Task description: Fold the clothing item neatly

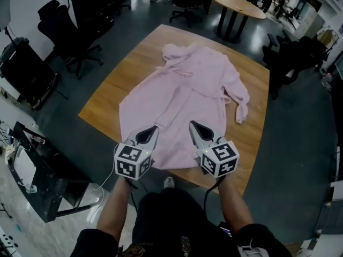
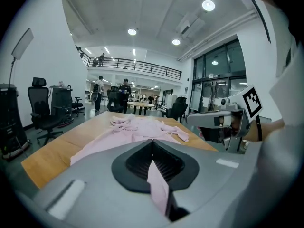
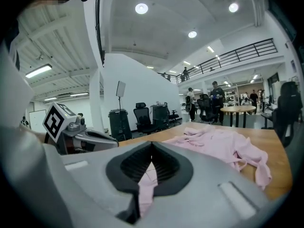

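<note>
The pink robe [image 1: 187, 90] lies spread flat on the wooden worktop [image 1: 115, 87] at mid-frame, with its collar at the far end and one sleeve trailing toward the right edge. The left tongs [image 1: 151, 133] and right tongs [image 1: 194, 127] sit side by side, each clamped on a pinch of the near hem, likely so the hem can travel evenly toward the collar for a straight first fold

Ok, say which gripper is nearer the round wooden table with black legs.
Right. The right gripper lies below and left of the round table in the head view; the left gripper is further left.
</note>
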